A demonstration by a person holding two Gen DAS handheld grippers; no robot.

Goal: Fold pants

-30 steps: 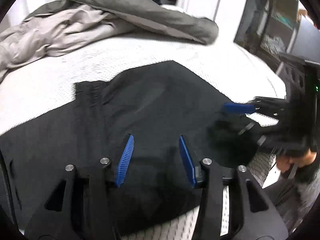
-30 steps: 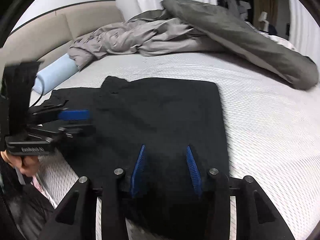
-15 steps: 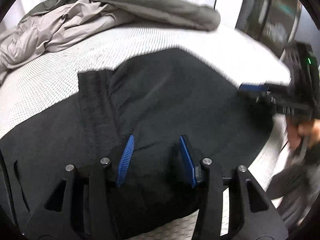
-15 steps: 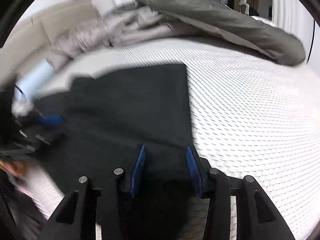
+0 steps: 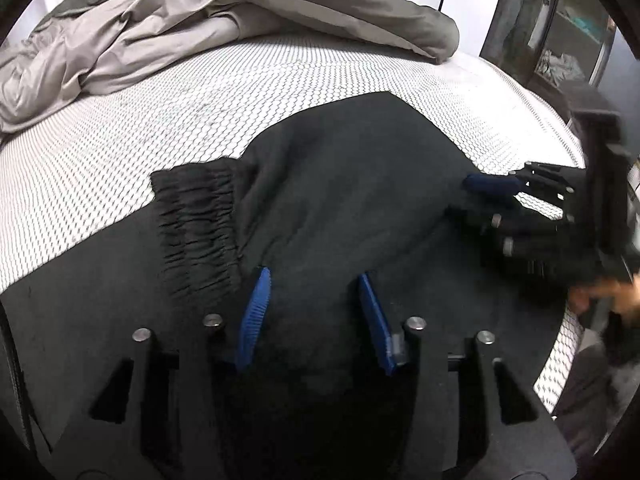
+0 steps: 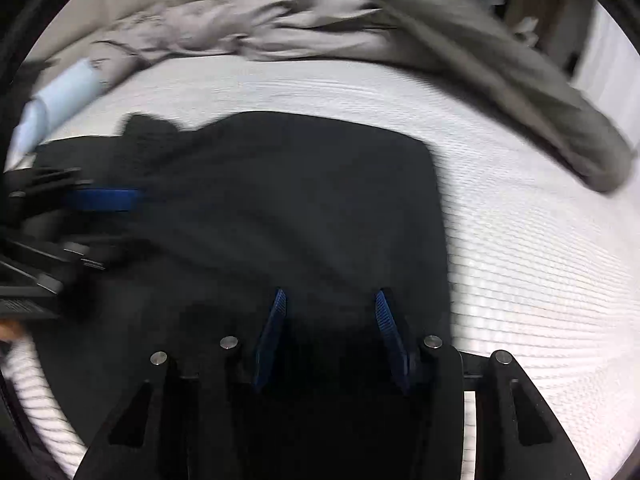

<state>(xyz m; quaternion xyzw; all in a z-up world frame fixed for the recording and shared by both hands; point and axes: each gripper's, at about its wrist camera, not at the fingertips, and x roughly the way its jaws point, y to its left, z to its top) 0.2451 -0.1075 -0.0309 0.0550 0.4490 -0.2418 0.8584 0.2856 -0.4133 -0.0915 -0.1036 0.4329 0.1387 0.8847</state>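
Black pants [image 5: 340, 200] lie folded over on the white bed, with the gathered elastic waistband [image 5: 196, 224] on top at the left. My left gripper [image 5: 312, 296] is open above the near part of the pants and holds nothing. My right gripper [image 6: 330, 312] is open above the pants [image 6: 280, 200] near their right edge, also empty. The right gripper shows at the right of the left wrist view [image 5: 496, 196], low over the cloth. The left gripper shows at the left of the right wrist view [image 6: 100, 204].
A crumpled grey duvet [image 5: 200, 12] lies across the far side of the white mattress [image 5: 160, 112]. A light blue bolster [image 6: 60, 96] lies at the far left by the headboard. Dark shelving [image 5: 560, 40] stands beyond the bed's right edge.
Both grippers have stayed open. The right gripper has swung back toward the pants' right side. The left gripper has moved in lower and closer over the waistband fold.
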